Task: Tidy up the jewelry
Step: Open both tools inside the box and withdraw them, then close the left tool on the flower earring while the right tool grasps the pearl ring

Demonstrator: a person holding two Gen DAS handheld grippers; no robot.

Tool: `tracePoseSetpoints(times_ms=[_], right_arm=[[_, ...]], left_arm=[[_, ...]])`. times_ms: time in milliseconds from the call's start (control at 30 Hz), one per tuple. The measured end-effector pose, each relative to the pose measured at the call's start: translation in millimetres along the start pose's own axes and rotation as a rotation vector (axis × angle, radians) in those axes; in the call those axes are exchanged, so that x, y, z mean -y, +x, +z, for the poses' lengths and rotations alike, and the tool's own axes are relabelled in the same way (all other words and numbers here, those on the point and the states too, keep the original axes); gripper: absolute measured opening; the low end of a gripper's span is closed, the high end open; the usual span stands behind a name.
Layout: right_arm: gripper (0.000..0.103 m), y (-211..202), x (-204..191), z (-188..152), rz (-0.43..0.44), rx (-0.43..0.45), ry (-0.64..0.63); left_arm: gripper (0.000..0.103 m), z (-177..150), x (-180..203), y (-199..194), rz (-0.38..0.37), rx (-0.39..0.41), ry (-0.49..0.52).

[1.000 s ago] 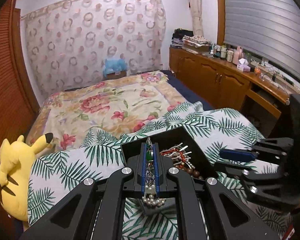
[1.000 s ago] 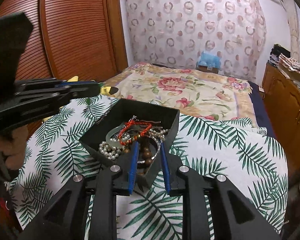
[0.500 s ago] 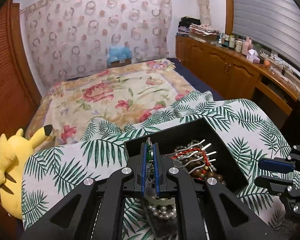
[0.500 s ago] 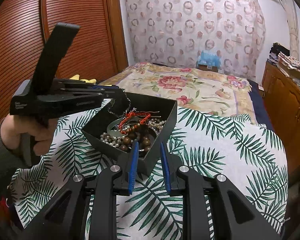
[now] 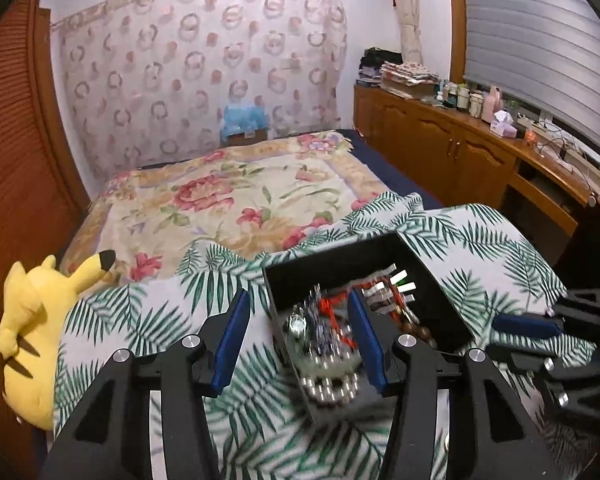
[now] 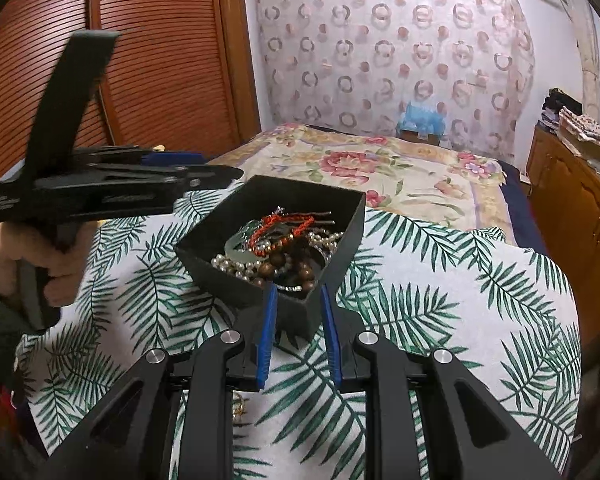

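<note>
A black open box [image 6: 340, 236] sits on the palm-leaf cloth [image 6: 440, 280], holding a heap of jewelry: a pearl strand [image 6: 236, 266], brown wooden beads [image 6: 296, 270] and a red cord bracelet [image 6: 284, 228]. In the left wrist view the box [image 5: 432, 300] lies just under my left gripper [image 5: 300, 336], which is open and empty above the box's near left corner, the jewelry blurred beneath it. My right gripper [image 6: 298, 332] is open, its blue pads either side of the box's near corner. The left gripper also shows in the right wrist view [image 6: 216, 172], left of the box.
A yellow plush toy [image 5: 32, 328] lies at the cloth's left edge. The floral bedspread [image 5: 236, 200] stretches behind the box. Wooden cabinets [image 5: 460, 156] with bottles line the right wall. A small gold item [image 6: 238, 404] lies on the cloth under my right gripper.
My left gripper has opened and let the thin silvery chain it held fall into the box. The right gripper has stayed at the box's corner.
</note>
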State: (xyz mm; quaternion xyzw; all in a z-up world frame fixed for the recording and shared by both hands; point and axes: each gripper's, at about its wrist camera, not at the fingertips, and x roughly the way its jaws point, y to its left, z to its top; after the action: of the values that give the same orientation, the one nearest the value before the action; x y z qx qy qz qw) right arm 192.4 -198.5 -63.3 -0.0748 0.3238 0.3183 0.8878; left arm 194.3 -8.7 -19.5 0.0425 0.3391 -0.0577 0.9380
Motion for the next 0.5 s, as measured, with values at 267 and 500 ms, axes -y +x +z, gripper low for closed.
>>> tracePoseSetpoints(times_ms=[267, 500], right_arm=[[0.024, -10.9, -0.1, -15.3, -0.007, -0.002, 0.006], [0.024, -19.2, -0.1, -28.6, -0.011, -0.01, 0.008]], left_arm=[[0.085, -25.9, 13.5, -29.3, -0.018, 0.018, 0.026], [0.087, -57.1, 17.4, -27.0, -0.047, -0.037, 0.022]])
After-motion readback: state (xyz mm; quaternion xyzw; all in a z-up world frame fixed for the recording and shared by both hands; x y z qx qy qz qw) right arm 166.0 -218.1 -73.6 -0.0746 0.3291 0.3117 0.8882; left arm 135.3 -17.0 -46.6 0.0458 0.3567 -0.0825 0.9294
